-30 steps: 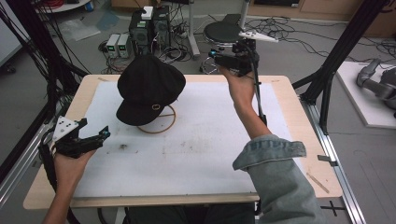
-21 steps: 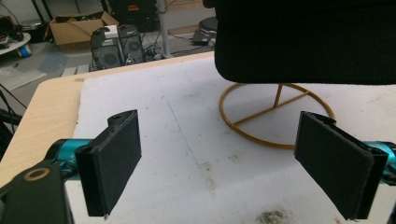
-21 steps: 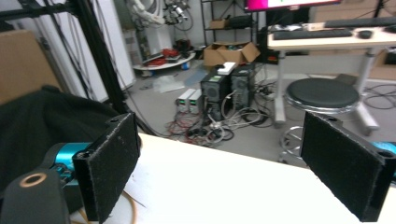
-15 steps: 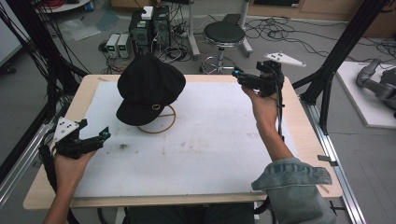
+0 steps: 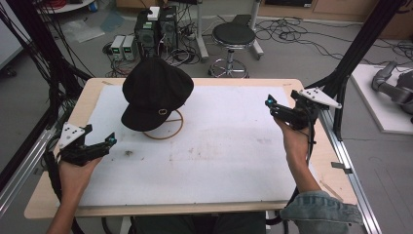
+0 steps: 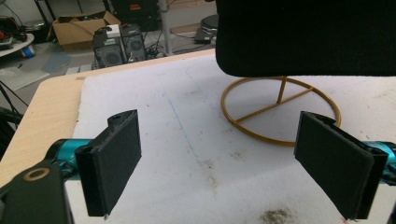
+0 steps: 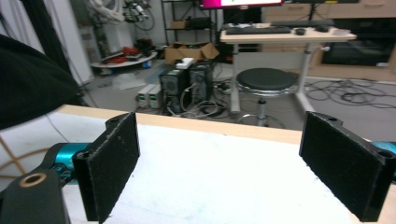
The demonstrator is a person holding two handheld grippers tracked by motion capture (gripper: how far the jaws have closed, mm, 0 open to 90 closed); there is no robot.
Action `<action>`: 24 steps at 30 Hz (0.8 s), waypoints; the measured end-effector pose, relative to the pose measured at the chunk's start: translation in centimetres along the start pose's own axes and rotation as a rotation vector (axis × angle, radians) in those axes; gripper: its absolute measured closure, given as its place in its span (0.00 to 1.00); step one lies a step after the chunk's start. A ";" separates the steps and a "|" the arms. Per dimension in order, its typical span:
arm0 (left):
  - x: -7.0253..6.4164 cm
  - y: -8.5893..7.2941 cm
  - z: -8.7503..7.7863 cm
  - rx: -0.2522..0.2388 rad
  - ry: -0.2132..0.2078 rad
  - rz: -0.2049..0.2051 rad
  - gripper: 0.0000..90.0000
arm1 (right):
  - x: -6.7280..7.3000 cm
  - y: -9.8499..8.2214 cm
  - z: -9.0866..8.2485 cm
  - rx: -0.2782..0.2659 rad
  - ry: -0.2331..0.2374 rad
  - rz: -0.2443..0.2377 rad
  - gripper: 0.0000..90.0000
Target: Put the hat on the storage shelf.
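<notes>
Black cap (image 5: 155, 92) sits on gold wire stand (image 5: 165, 130), far-left part of the table (image 5: 234, 161). Left claw (image 5: 108, 142) released, jaws wide apart, near-left of the table, short of the stand's ring and not touching it. Right claw (image 5: 269, 103) also released, empty, at the right edge, well apart from the cap.

The cap (image 5: 157, 92) sits on a wire stand (image 5: 163, 129) at the far left of the surface (image 5: 234, 161), ahead and right of the left tool (image 5: 106, 144). The right tool (image 5: 271, 105) is well apart, seemingly above the surface's right edge.
</notes>
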State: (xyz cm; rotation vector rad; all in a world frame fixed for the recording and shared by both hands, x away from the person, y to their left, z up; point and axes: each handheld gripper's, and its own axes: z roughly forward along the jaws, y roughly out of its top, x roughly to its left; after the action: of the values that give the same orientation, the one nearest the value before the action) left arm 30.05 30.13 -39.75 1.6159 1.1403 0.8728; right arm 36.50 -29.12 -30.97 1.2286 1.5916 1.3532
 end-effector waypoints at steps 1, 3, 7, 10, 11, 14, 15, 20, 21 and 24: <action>0.0 0.0 0.0 0.000 0.000 0.000 0.17 | -0.1 -0.4 -0.2 -0.002 -0.005 -0.003 0.13; -0.1 -0.2 0.2 0.010 -0.005 0.002 0.17 | -0.2 -1.1 -0.6 0.002 -0.014 -0.011 0.13; -0.2 -0.4 0.4 0.016 -0.004 0.001 0.17 | -0.2 -2.2 -1.0 -0.013 -0.025 -0.025 0.13; -0.2 -0.5 0.5 0.021 0.000 0.007 0.17 | -0.1 -2.7 -1.0 0.058 -0.042 -0.046 0.13; -0.2 -0.5 0.5 0.023 0.003 0.009 0.17 | 0.0 -2.9 -1.1 0.057 -0.040 -0.049 0.13; -0.1 -0.7 0.5 0.026 0.007 0.005 0.17 | 0.1 -4.0 -1.4 0.021 -0.062 -0.060 0.13; 0.0 -0.7 0.5 0.029 0.007 0.006 0.17 | 0.0 -4.4 -1.3 0.041 -0.061 -0.063 0.13; -0.1 -1.1 0.9 0.039 0.005 0.006 0.17 | -0.6 -7.0 -1.3 0.063 -0.056 -0.014 0.13; -0.1 -1.1 0.9 0.045 0.006 0.009 0.17 | -0.6 -7.3 -1.3 0.067 -0.059 -0.008 0.13; -0.1 -1.2 0.9 0.043 0.007 0.005 0.17 | -0.8 -8.3 -1.4 0.071 -0.059 0.011 0.13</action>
State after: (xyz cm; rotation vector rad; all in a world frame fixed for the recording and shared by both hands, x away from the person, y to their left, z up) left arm 30.55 29.95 -41.14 1.6528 1.1672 0.8627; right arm 33.66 -30.38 -38.87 1.3089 1.6055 1.2649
